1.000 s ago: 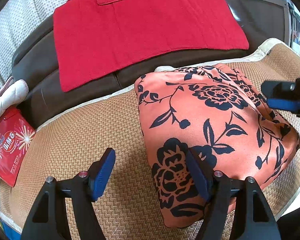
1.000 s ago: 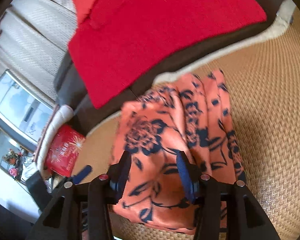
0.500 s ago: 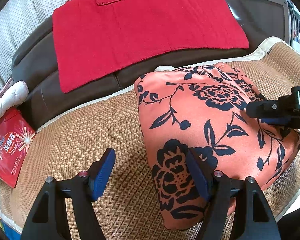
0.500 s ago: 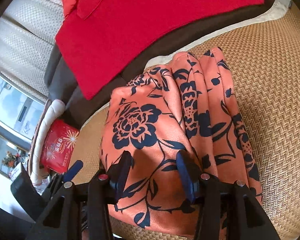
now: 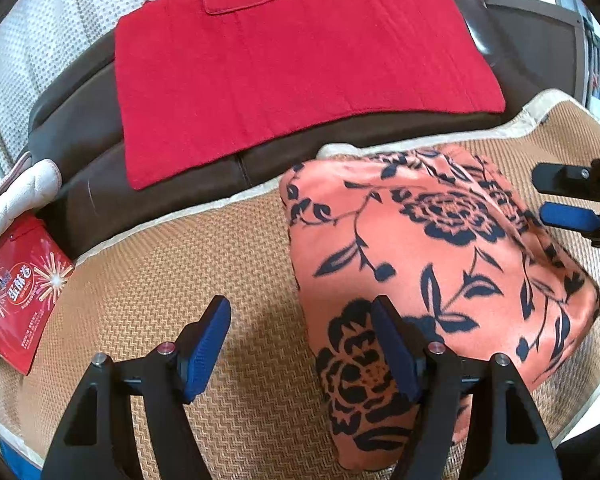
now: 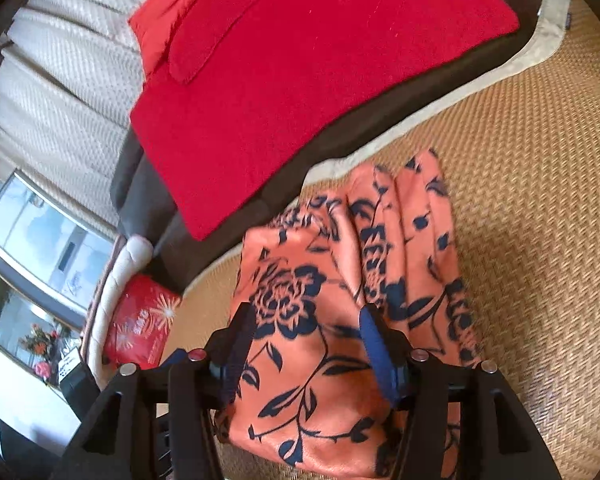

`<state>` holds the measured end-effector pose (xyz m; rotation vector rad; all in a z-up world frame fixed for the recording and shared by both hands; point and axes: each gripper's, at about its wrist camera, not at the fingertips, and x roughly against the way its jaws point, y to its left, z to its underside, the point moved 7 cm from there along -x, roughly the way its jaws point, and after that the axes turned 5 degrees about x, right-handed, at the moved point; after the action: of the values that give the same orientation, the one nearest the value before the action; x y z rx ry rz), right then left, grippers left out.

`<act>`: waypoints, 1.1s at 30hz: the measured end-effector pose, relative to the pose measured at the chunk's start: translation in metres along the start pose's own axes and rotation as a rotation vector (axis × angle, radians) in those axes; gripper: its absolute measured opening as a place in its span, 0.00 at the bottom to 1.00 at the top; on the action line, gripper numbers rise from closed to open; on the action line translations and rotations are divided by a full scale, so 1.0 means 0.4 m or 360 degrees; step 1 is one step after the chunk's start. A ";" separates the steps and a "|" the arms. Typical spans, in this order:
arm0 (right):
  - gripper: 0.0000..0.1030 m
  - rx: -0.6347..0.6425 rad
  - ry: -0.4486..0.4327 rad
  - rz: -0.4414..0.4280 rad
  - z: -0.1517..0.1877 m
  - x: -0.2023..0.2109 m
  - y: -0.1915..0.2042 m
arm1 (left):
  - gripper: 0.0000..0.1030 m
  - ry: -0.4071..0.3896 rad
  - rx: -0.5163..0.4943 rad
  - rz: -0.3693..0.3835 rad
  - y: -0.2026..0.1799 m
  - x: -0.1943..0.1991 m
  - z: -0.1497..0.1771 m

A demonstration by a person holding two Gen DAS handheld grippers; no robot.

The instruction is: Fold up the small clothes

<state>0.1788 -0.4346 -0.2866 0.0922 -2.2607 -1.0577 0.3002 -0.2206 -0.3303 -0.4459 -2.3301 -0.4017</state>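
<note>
Blue-padded jaws open over floral garment [image 6: 312, 360]

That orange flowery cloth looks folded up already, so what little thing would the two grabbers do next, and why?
Probably lift the right gripper clear. The orange floral garment already lies as a folded bundle on the woven mat. The right jaws have just been opening above it and pinch nothing, and the left gripper stands open at the bundle's edge. A pat to flatten the ridges could follow.

We find both views evenly bright in daylight. Soft shadows fall under the left gripper [image 5: 300, 344] on the woven mat [image 5: 160, 280]. Fisheye curvature darkens all corners. We note motion blur across the right wrist view.
</note>
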 end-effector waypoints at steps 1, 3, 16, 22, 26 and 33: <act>0.57 -0.0007 -0.0013 0.0004 -0.004 0.005 -0.004 | 0.71 -0.0006 0.0010 -0.0003 0.004 0.000 -0.006; 0.57 -0.0024 -0.0028 0.0014 -0.011 0.013 -0.016 | 0.71 -0.0018 0.0026 -0.0009 0.011 -0.002 -0.017; 0.57 -0.0084 -0.0048 0.0051 -0.029 0.031 -0.074 | 0.71 -0.0010 0.0069 -0.0036 0.025 -0.038 -0.049; 0.57 -0.0086 -0.0041 0.0045 -0.032 0.026 -0.081 | 0.71 0.0006 0.0071 -0.0043 0.024 -0.049 -0.049; 0.57 -0.0073 -0.0047 0.0024 -0.035 0.026 -0.076 | 0.71 0.0018 0.0080 -0.0051 0.028 -0.056 -0.050; 0.57 -0.0028 -0.0059 -0.0026 -0.039 0.020 -0.038 | 0.71 0.0026 0.0094 -0.0077 0.045 -0.068 -0.056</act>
<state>0.1785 -0.4577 -0.2857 0.0843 -2.2866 -1.0961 0.3398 -0.2189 -0.3311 -0.3575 -2.3342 -0.3573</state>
